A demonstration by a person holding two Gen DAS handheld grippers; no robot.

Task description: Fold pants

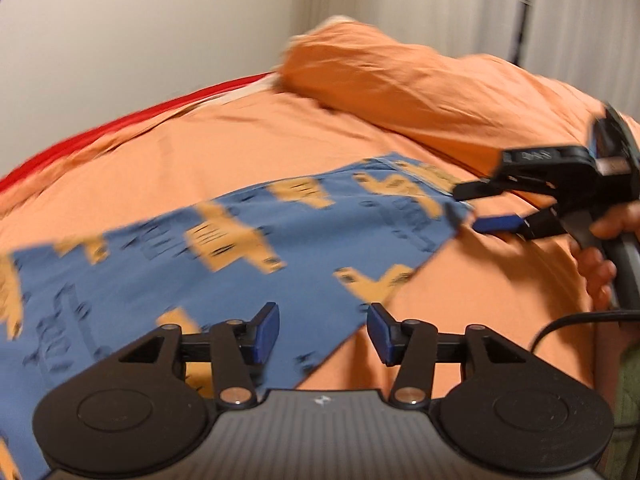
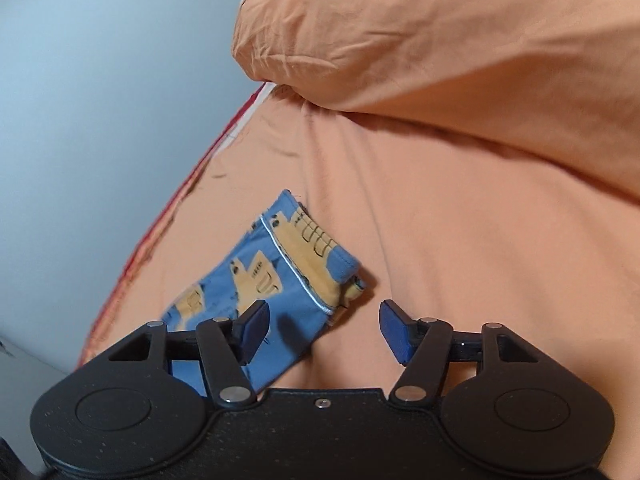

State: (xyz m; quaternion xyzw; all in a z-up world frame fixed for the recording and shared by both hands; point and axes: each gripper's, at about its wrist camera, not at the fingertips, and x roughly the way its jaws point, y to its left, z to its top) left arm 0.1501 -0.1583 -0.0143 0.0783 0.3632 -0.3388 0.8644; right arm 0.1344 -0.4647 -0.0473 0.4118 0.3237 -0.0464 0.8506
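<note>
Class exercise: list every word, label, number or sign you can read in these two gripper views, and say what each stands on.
No text reads clearly in either view.
Right gripper, top of its black body: a small raised marking, too blurred to read.
Left gripper, centre of its body: a tiny white mark, a symbol rather than letters.
Blue pants: printed yellow pictures only, no lettering.

Black grippers (image 1: 323, 330) with blue-padded jaws (silver pivot screws), black cable (image 1: 576, 320).
</note>
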